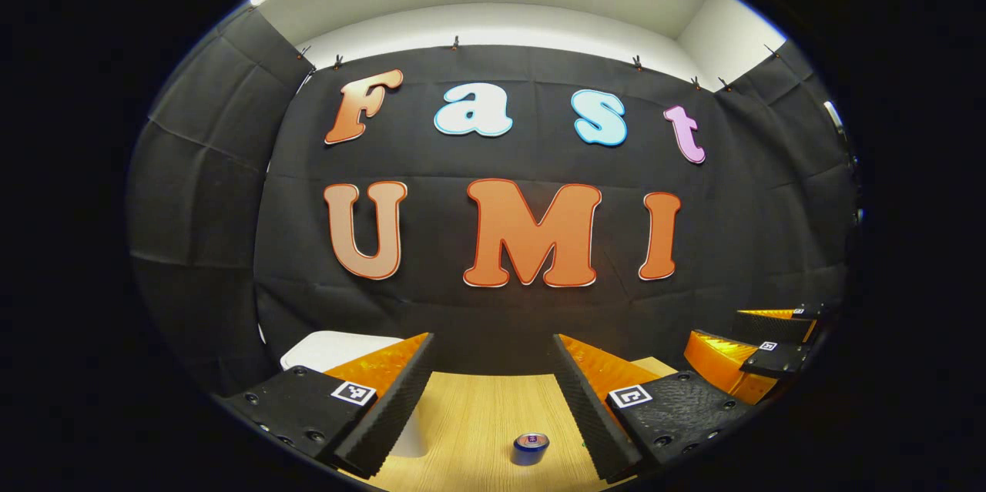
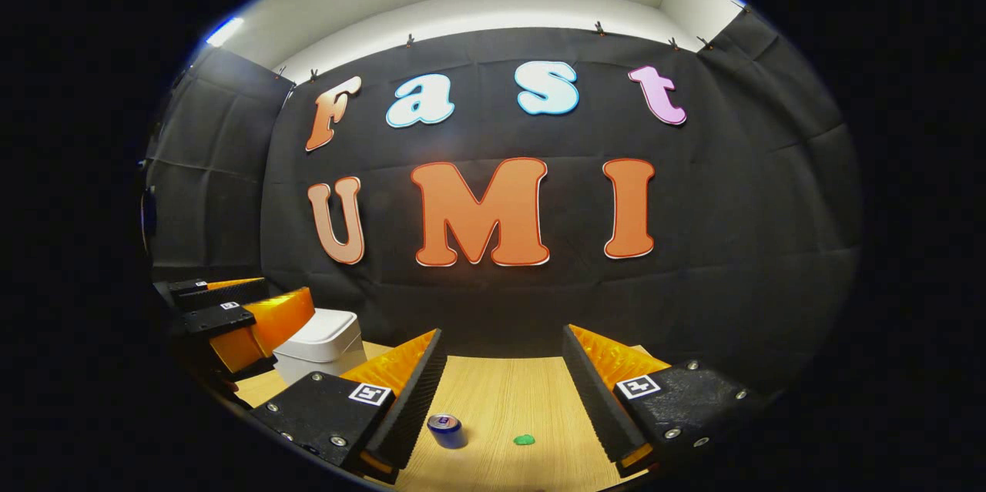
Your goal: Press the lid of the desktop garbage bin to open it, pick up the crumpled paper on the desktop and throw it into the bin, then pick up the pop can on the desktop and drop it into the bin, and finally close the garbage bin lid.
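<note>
A blue pop can (image 1: 531,447) stands upright on the wooden desktop (image 1: 477,415), low between the fingers of my left gripper (image 1: 493,338), which is open and holds nothing. The white garbage bin (image 1: 331,347) peeks out behind its left finger. In the right gripper view the can (image 2: 447,430) stands near the left finger of my right gripper (image 2: 504,332), also open and holding nothing. A small green crumpled lump (image 2: 524,440) lies just right of the can. The bin (image 2: 323,342) sits at the back left with its lid down, and the left gripper (image 2: 289,288) hovers beside it.
The black cloth wall (image 1: 493,307) closes off the desk right behind the bin. The right gripper (image 1: 715,325) shows at the right in the left gripper view, above the desk's right side. Bare wood (image 2: 501,392) lies between the right gripper's fingers.
</note>
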`<action>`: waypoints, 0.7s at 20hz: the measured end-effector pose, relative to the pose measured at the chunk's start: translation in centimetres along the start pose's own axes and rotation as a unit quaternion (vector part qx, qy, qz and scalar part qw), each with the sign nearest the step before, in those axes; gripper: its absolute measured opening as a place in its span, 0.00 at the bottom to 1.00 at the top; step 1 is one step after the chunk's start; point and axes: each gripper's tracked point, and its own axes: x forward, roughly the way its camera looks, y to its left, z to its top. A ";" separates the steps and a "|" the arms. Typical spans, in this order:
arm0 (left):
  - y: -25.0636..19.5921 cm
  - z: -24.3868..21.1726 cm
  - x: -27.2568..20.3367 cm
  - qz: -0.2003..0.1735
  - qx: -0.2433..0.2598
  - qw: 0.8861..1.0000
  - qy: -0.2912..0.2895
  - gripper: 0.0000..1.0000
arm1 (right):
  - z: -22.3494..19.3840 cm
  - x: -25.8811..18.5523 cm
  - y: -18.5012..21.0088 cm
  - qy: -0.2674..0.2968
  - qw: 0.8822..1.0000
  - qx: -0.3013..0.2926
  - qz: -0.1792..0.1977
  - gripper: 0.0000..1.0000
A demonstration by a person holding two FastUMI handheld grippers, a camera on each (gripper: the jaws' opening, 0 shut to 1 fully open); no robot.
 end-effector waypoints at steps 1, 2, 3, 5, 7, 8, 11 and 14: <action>0.0 -0.1 0.0 0.000 0.001 1.000 -0.001 0.92 | 0.1 0.0 0.0 -0.001 1.000 0.000 0.000 0.90; 0.1 0.2 -0.1 0.000 0.001 1.000 -0.002 0.92 | 0.1 0.0 0.1 -0.001 1.000 0.001 -0.001 0.90; 0.2 0.1 -0.1 0.000 0.001 1.000 -0.002 0.92 | 0.1 0.0 0.1 0.000 1.000 0.001 0.000 0.90; 0.4 0.1 -0.1 0.002 0.002 1.000 -0.002 0.92 | -0.1 0.0 0.1 0.003 1.000 0.002 0.000 0.90; 0.8 0.3 -0.3 0.004 0.003 1.000 -0.004 0.93 | -0.3 0.0 0.2 0.005 1.000 0.004 0.001 0.90; 1.0 0.4 -0.3 0.006 0.003 1.000 -0.005 0.93 | -0.3 0.0 0.3 0.006 1.000 0.005 0.002 0.90; 1.6 0.4 -0.5 0.011 0.002 1.000 -0.001 0.93 | -0.7 0.0 0.5 0.010 1.000 0.006 0.003 0.90; 2.5 0.5 -0.5 0.017 0.005 1.000 0.001 0.92 | -1.2 0.1 0.9 0.019 1.000 0.006 0.005 0.90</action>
